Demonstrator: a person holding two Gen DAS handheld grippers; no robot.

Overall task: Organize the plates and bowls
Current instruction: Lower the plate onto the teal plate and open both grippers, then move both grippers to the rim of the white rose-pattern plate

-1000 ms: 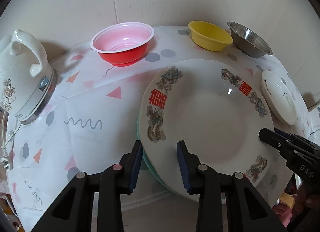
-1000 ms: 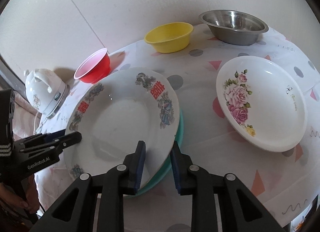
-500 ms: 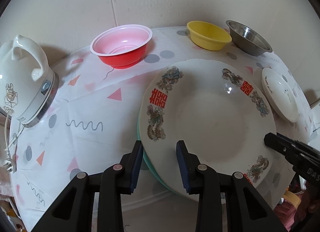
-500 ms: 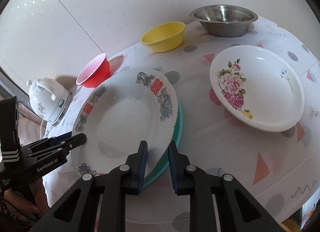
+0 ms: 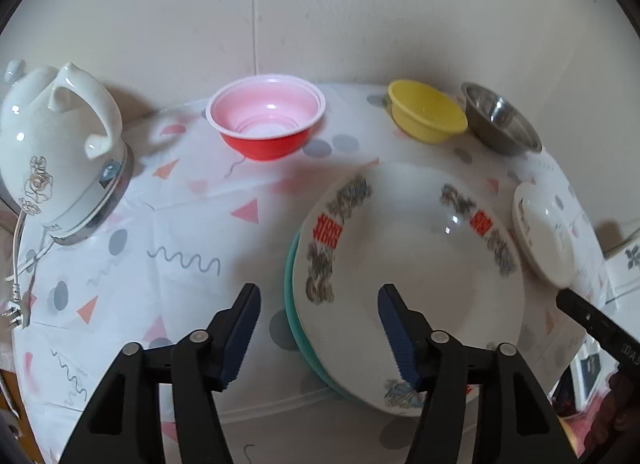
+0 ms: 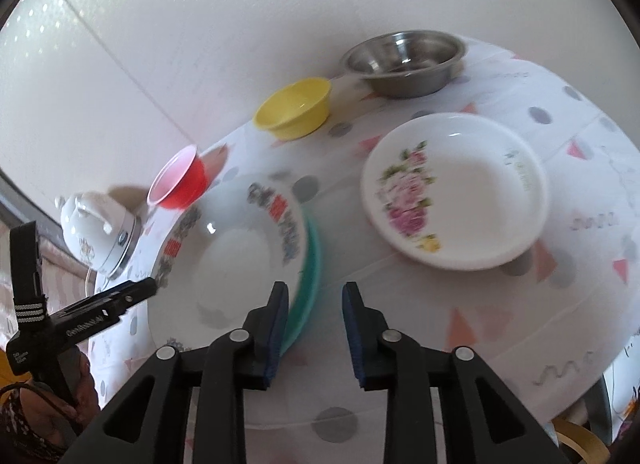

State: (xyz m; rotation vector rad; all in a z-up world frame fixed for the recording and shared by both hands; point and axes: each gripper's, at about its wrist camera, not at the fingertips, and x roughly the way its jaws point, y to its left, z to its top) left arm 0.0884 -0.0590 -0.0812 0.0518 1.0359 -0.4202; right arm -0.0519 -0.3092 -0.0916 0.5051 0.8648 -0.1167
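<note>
A large white plate with dragon and red-character print lies stacked on a teal plate. My left gripper straddles the stack's left rim; its jaws are opening and the pads stand clear of the rim. My right gripper is at the stack's right edge, its jaws opening, with the left pad just over the teal rim and only cloth in the gap. A white rose-print plate lies to the right of the stack.
Along the wall stand a red bowl, a yellow bowl and a steel bowl. A white kettle with its cord sits at the left. The patterned tablecloth covers the table. A person's hand shows at the lower left of the right wrist view.
Both pairs of jaws have widened off the printed plate's rim. The right gripper has drawn back to the right, so the stack now lies left of its gap. The plates stay put.
</note>
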